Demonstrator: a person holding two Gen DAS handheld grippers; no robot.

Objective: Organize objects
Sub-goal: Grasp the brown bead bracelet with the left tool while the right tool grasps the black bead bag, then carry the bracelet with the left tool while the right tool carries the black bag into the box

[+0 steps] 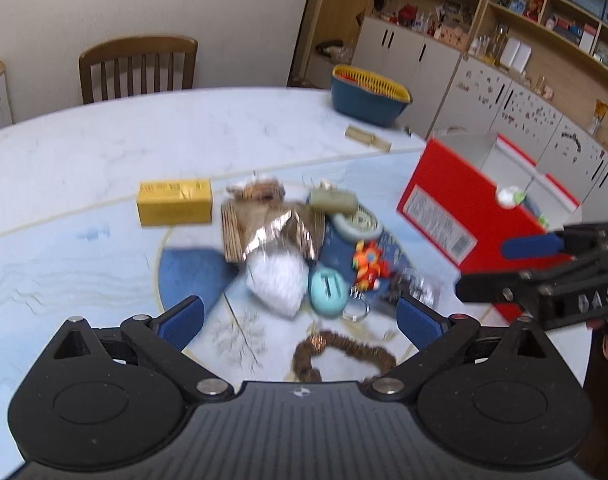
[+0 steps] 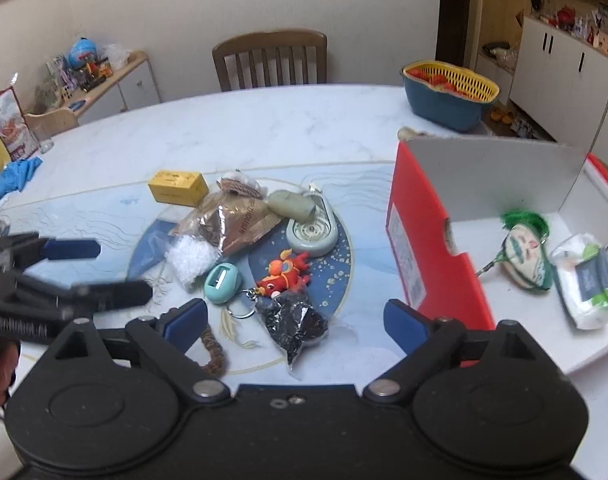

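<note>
Raised letters "DAS" stand on the right gripper (image 1: 484,268); every other label, including the red box (image 2: 432,248) sticker, is too blurred.

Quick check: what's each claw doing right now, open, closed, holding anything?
Left claw: open, holding nothing, above the pile of small items.
Right claw: open, holding nothing, beside the red box.
</note>
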